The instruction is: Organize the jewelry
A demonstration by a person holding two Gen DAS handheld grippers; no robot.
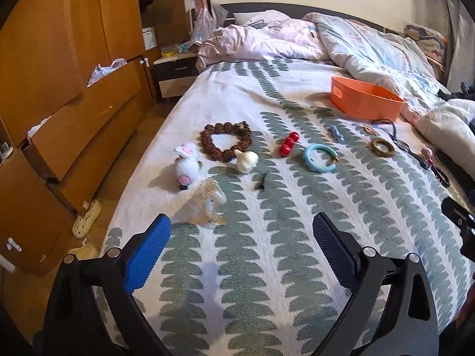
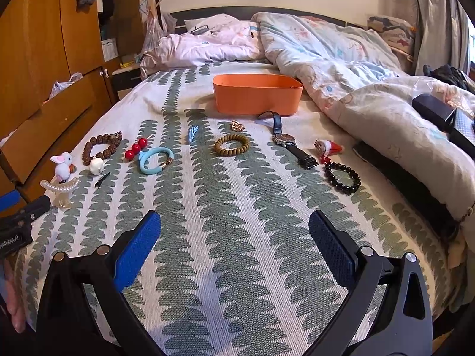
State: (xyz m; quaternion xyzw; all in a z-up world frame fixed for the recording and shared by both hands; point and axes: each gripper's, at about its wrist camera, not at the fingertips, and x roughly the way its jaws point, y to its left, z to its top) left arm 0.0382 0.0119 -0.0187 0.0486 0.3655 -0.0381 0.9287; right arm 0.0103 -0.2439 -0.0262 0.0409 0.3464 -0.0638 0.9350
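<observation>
Jewelry lies in a row across the bed. From the left: a pearl hair claw (image 1: 207, 204) (image 2: 61, 188), a white bunny clip (image 1: 187, 163) (image 2: 63, 163), a brown bead bracelet (image 1: 226, 141) (image 2: 101, 146), red beads (image 1: 288, 144) (image 2: 136, 147), a blue bangle (image 1: 320, 157) (image 2: 156, 160), a tan bead bracelet (image 2: 232, 144), a watch (image 2: 292, 144) and a black bead bracelet (image 2: 342, 177). An orange bin (image 2: 256, 93) (image 1: 366, 99) stands behind them. My left gripper (image 1: 242, 237) and right gripper (image 2: 234, 231) are open, empty, above the bedspread in front of the row.
A rumpled duvet (image 2: 356, 89) covers the far and right part of the bed. A wooden wardrobe (image 1: 59, 74) and nightstand (image 1: 175, 74) stand left of the bed, with slippers (image 1: 87, 218) on the floor. A black case (image 2: 439, 112) lies on the duvet.
</observation>
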